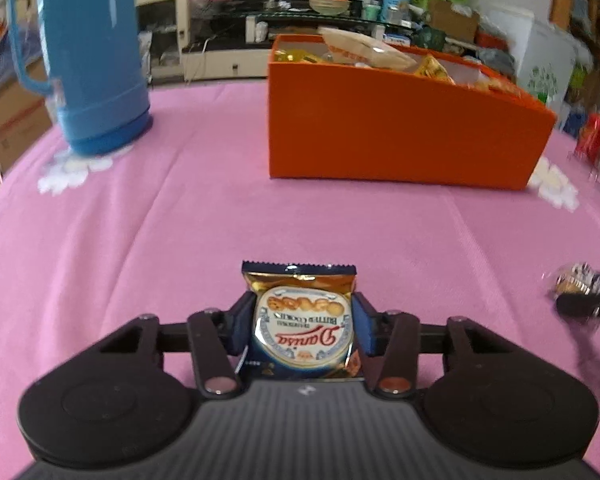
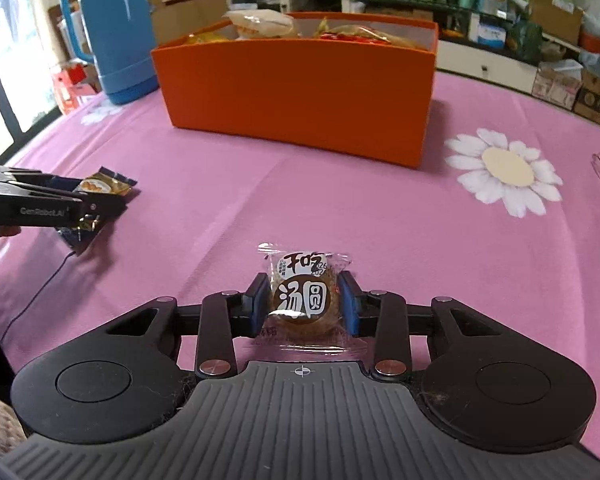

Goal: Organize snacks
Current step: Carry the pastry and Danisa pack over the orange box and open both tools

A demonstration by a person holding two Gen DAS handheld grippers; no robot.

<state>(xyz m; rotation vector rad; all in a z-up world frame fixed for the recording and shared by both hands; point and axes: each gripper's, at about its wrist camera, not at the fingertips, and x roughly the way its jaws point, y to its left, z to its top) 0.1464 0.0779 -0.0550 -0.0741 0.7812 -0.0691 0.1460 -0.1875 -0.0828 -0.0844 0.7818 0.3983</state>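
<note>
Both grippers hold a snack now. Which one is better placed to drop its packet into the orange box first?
Probably the right gripper. It grips the round pastry packet squarely facing the orange box. The left gripper, holding the Danisa cookie packet, sees the box off to its right.

I'm in a home living room: pink daisy-print tablecloth (image 2: 340, 208), glass TV stand (image 1: 320, 18), fruit bowl (image 1: 329, 2).

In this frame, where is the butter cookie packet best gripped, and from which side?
Across its two long side edges at mid-body, approaching from its bottom end, low along the tablecloth. The cookie packet lies flat and narrow, and the left gripper already pinches it that way.
</note>
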